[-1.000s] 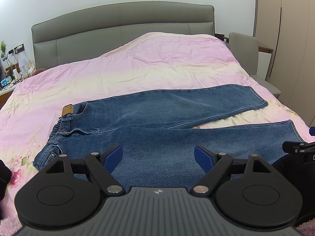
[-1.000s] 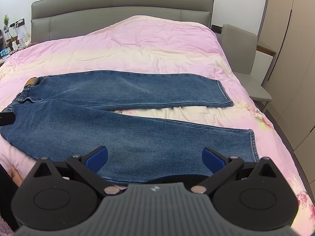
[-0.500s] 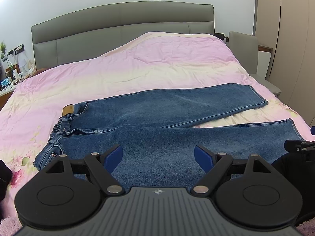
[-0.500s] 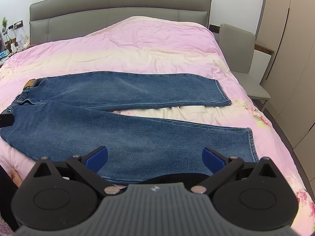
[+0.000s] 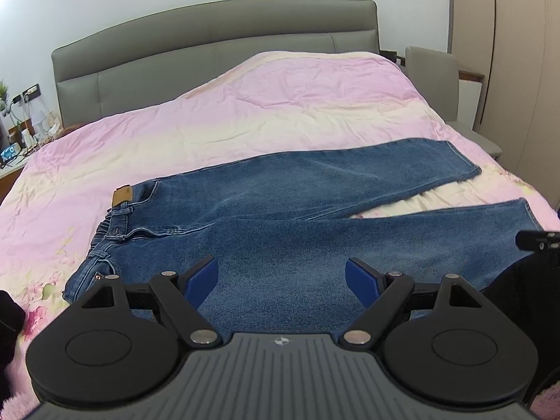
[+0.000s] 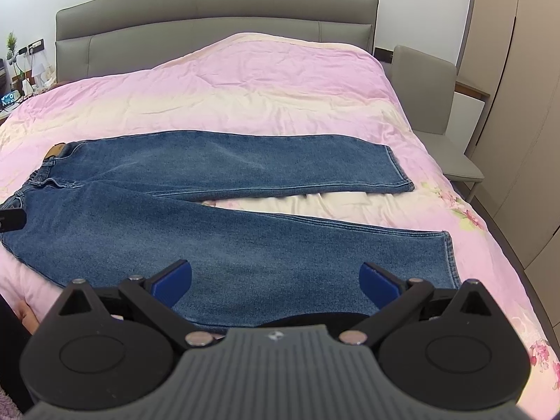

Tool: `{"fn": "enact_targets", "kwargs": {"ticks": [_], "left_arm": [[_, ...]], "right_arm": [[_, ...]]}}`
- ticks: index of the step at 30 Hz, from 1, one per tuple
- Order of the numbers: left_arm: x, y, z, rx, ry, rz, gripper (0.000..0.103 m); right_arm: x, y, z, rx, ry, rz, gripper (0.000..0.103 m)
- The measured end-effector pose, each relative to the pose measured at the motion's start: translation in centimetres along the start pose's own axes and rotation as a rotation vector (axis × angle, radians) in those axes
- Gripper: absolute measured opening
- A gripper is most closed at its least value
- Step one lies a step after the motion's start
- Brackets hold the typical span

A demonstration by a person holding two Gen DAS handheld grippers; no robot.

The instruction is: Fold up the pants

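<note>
A pair of blue jeans (image 5: 297, 210) lies flat on the pink bedspread, waistband with a tan patch (image 5: 122, 196) at the left, both legs spread toward the right. It also shows in the right wrist view (image 6: 227, 217). My left gripper (image 5: 281, 280) is open and empty above the near leg, close to the seat. My right gripper (image 6: 274, 280) is open and empty above the near leg, toward its hem (image 6: 449, 259). A part of the right gripper shows at the right edge of the left wrist view (image 5: 535, 239).
The bed (image 5: 280, 105) has a grey headboard (image 5: 210, 49). A grey chair (image 6: 430, 105) and beige wardrobes (image 6: 518, 105) stand on the right. A nightstand with small items (image 5: 17, 140) is at the left.
Both grippers have shifted slightly; the jeans sit a little differently in each view. Nothing was taken hold of and the jeans have not moved.
</note>
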State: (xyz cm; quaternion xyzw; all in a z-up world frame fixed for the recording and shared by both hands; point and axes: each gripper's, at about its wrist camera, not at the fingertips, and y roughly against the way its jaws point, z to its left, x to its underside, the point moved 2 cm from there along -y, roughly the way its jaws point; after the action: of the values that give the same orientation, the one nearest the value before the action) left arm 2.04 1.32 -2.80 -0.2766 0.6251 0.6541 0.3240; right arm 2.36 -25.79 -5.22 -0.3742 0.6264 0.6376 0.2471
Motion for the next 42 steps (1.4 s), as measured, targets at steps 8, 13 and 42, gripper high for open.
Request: {"fn": "enact_targets", "kwargs": {"ticks": [8,13,42], "left_arm": [[1.2,-3.0,-0.5,0.085,-0.165,0.056,0.092],[2.6,-6.1,-3.2,0.136,-0.411,0.156,0.092],[6.3,-15.4,-5.5,0.217,-0.665,0.345,0.078]], "right_arm": [[1.8,-6.0,0.5,-0.104,0.167,0.133,0.093],[3.0,-10.3,2.2,-0.202,0.245,0.321,0.086],[2.6,-17.1,9.9,-0.368,0.616,0.42,0.011]]}}
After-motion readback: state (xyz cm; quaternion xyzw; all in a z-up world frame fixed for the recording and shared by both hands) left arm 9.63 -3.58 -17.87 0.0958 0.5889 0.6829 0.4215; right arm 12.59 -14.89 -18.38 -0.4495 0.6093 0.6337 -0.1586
